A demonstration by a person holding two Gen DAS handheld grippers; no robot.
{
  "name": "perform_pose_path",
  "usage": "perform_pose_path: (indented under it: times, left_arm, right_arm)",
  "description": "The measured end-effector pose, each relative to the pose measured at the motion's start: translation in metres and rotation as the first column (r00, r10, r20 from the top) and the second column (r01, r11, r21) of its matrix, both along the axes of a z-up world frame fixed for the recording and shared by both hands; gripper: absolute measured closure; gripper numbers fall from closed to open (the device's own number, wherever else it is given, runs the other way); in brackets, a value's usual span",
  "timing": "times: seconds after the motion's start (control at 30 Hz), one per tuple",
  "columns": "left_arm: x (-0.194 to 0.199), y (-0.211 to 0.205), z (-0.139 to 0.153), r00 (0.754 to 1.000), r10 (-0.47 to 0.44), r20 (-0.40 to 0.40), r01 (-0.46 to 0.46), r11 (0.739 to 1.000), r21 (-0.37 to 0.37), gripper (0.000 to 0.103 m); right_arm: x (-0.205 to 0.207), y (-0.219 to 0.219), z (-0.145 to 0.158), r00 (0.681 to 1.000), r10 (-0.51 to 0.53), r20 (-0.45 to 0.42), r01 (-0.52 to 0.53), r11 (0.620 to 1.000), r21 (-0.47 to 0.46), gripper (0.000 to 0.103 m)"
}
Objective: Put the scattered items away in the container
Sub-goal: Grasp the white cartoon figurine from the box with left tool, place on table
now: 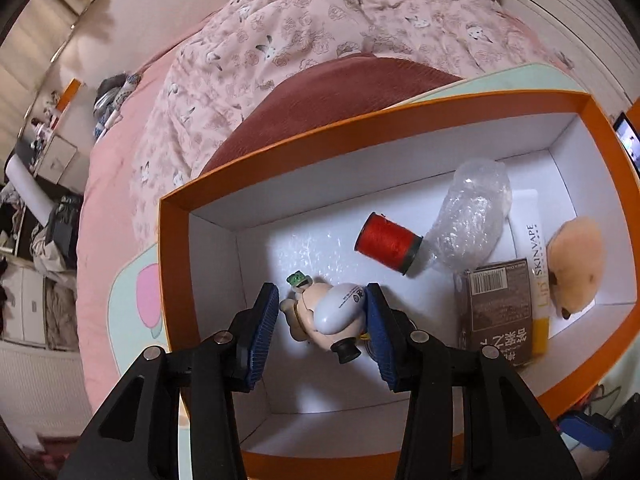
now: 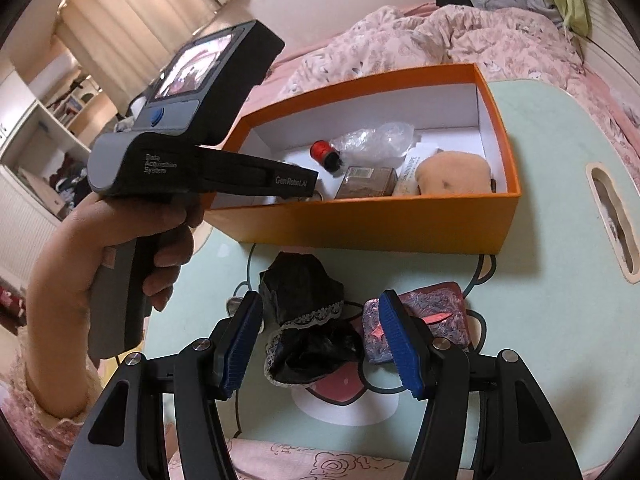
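The orange box (image 1: 404, 114) sits on the pale green desk (image 2: 552, 184) by the bed with its pink flowered quilt (image 1: 304, 28); its inside is white, and it holds a red spool of thread (image 1: 387, 241), a crumpled clear plastic bag (image 1: 472, 220), a brown carton (image 1: 502, 308) with a barcode and Chinese print, a white and yellow tube (image 1: 534, 264) reading "SKINVAPE", and a tan plush toy (image 1: 576, 258) at the far end; near the box's other end the left tongs (image 1: 322, 312) reach down inside, with a small figurine (image 1: 324, 312) between the blue pads; the right pad touches it, the left pad stands off, so the tongs are not clamped on it. The device in the person's left hand (image 2: 120, 240) reads "Data Acquisition System" and "GenRobot.AI". The right tongs (image 2: 320, 344) hang apart over the desk in front of the box, above a black lace-trimmed cloth (image 2: 308, 320); a patterned pouch (image 2: 432, 316) lies just beside it.
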State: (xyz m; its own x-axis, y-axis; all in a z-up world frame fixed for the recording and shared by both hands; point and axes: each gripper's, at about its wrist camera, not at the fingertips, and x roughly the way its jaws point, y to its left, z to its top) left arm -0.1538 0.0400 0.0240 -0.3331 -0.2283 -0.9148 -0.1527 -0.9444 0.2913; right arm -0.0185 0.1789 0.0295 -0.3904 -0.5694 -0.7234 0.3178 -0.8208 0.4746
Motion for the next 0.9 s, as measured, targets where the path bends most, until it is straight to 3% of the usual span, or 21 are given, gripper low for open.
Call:
perform_pose_path:
  times: [0.13,0.2,0.37,0.43,0.5,0.57,0.67,0.77,0.9]
  left_arm:
    - [0.002,-0.001,0.002,0.999,-0.023,-0.024,0.023,1.000,0.011,0.060]
    - [0.005,-0.003,0.007,0.998,-0.035,-0.044,0.038,0.998,0.051,0.060]
    - [0.028,-0.016,0.045,0.984,-0.025,-0.175,0.054,0.986,0.161,0.060]
    - [0.047,-0.024,0.063,0.977,-0.013,-0.215,0.066,0.968,0.244,0.060]
    - [0.072,-0.034,0.080,0.969,-0.004,-0.247,0.092,0.934,0.346,0.060]
    - [0.093,-0.041,0.087,0.963,0.006,-0.270,0.106,0.911,0.399,0.060]
    - [0.121,-0.050,0.080,0.959,0.028,-0.282,0.097,0.902,0.420,0.060]
    - [0.138,-0.064,0.061,0.958,0.102,-0.269,0.022,0.905,0.425,0.060]
    - [0.146,-0.079,0.030,0.957,0.182,-0.225,-0.057,0.882,0.468,0.060]
  right_arm:
    - [0.000,-0.001,-0.001,1.000,-0.003,0.001,0.003,1.000,0.003,0.042]
    - [0.000,-0.001,-0.001,1.000,-0.003,0.000,0.003,1.000,0.005,0.042]
    - [0.001,0.001,0.000,1.000,-0.009,-0.010,0.010,1.000,0.004,0.042]
    - [0.002,0.001,0.001,1.000,-0.012,-0.015,0.012,1.000,0.005,0.042]
    - [0.002,0.002,0.001,1.000,-0.014,-0.020,0.014,1.000,0.006,0.042]
    - [0.002,0.002,0.002,1.000,-0.014,-0.023,0.014,1.000,0.008,0.042]
    - [0.001,0.002,0.003,1.000,-0.014,-0.027,0.014,1.000,0.011,0.042]
    - [0.001,-0.001,0.003,1.000,-0.010,-0.029,0.011,1.000,0.016,0.042]
    - [0.001,-0.003,0.002,1.000,-0.004,-0.025,0.005,1.000,0.026,0.042]
